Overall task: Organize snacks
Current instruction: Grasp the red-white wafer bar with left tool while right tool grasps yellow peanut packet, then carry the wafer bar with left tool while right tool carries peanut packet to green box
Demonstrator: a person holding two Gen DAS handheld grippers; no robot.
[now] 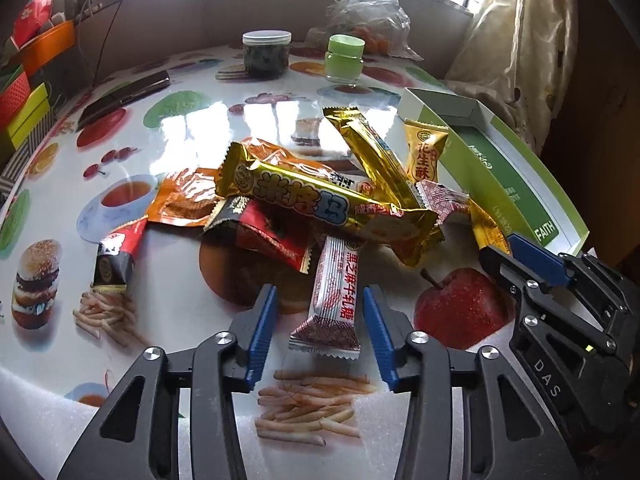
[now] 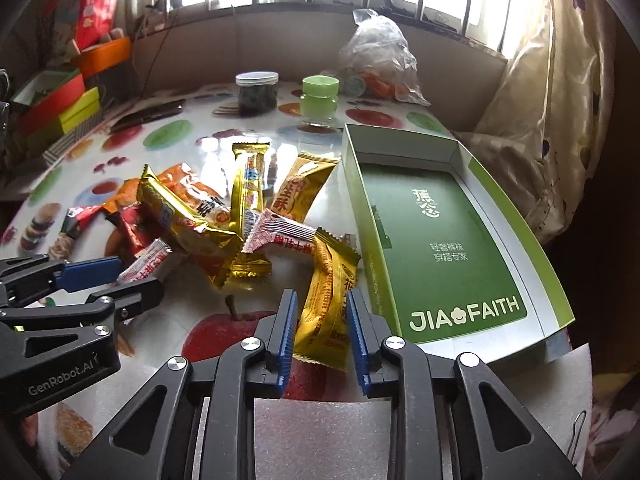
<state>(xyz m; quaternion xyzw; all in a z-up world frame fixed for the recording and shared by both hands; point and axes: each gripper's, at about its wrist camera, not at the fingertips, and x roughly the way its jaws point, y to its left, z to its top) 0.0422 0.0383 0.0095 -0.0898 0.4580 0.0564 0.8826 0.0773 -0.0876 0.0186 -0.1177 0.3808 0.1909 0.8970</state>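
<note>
Now our left hand-held gripper [image 1: 320, 322] straddles the white sesame candy [image 1: 334, 300], not squeezing yet. Our right hand-held gripper [image 2: 322, 334] pinches the yellow peanut candy [image 2: 330, 304] beside the green box [image 2: 556, 280], where snacks probably go.

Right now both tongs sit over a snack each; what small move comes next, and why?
Probably close the right tongs fully on the yellow peanut candy, then lift it toward the green box beside it. The blue pads already flank the wrapper, and the box is still empty. The left tongs straddle the white sesame nougat with gaps either side, so that grip looks less ready.
</note>
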